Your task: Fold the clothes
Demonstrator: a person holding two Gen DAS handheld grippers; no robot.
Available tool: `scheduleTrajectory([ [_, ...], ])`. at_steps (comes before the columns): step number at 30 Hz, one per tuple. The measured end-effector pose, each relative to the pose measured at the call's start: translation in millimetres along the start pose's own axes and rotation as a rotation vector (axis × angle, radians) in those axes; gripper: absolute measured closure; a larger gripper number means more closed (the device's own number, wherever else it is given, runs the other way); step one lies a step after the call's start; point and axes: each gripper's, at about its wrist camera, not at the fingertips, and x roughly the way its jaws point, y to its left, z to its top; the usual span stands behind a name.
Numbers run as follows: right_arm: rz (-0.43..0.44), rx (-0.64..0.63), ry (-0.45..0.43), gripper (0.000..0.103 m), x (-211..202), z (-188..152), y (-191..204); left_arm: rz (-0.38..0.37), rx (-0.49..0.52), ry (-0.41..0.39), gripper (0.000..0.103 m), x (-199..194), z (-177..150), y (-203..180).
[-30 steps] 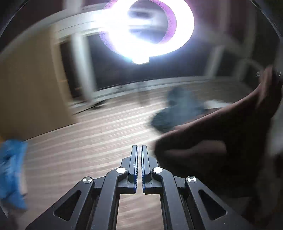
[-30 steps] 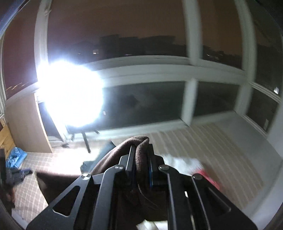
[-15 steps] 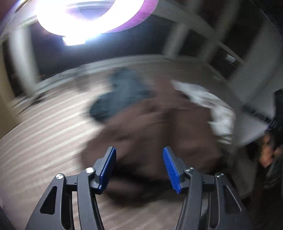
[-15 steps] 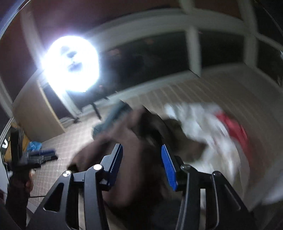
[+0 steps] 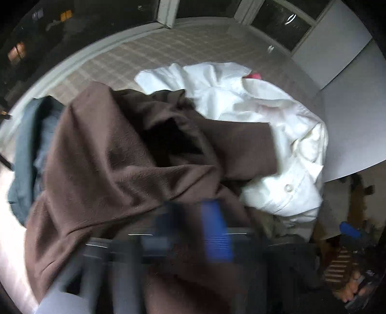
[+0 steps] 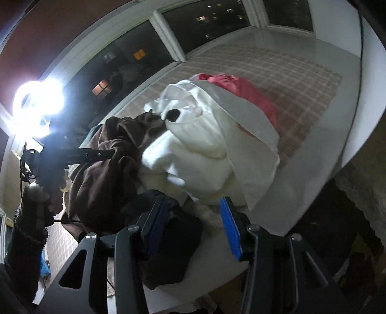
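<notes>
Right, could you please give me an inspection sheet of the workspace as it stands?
Surface: checked cover, largely under clothes.
Job's things: brown garment, white shirt, blue-grey garment, pink garment, dark garment; all heaped, unfolded.
Clutter: nothing seen.
Grippers: left gripper blurred, pads apart at the brown garment; right gripper open above the dark garment, holding nothing.
Cables: cable looped by the left gripper.
Surroundings: ring light, dark windows.

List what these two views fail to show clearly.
- Left claw: motion-blurred in the left wrist view, so its opening is uncertain.
- Teal garment: mostly buried under the brown garment.
- Pink garment: largely covered by the white shirt, type unclear.
- Right claw: open, empty.
</notes>
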Motion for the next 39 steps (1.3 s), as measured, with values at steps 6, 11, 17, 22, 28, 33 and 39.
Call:
scheduleTrajectory([
  [6, 0.060, -0.091, 0.019, 0.058, 16, 12, 28, 0.014, -0.035, -0.130, 0.103, -67, -9, 32],
  [11, 0.090, -0.145, 0.029, 0.058, 44, 34, 66, 0.047, -0.021, -0.068, 0.043, -37, 1, 1],
  [17, 0.095, -0.139, 0.038, 0.058, 52, 28, 71, 0.100, 0.010, 0.015, 0.044, 10, 15, -36],
  [22, 0.080, -0.099, 0.027, 0.058, 41, 17, 51, 0.017, -0.070, 0.002, 0.100, 10, 13, 1],
  [28, 0.133, -0.205, 0.000, 0.058, 36, 24, 76, 0.020, -0.176, -0.232, 0.100, -112, -23, 70],
  [33, 0.257, -0.385, 0.041, 0.058, 59, 24, 145, 0.060, -0.331, -0.356, 0.100, -172, -79, 140],
  [39, 0.358, -0.560, 0.126, 0.058, 98, 1, 222, 0.041, -0.495, -0.361, 0.100, -174, -142, 202],
])
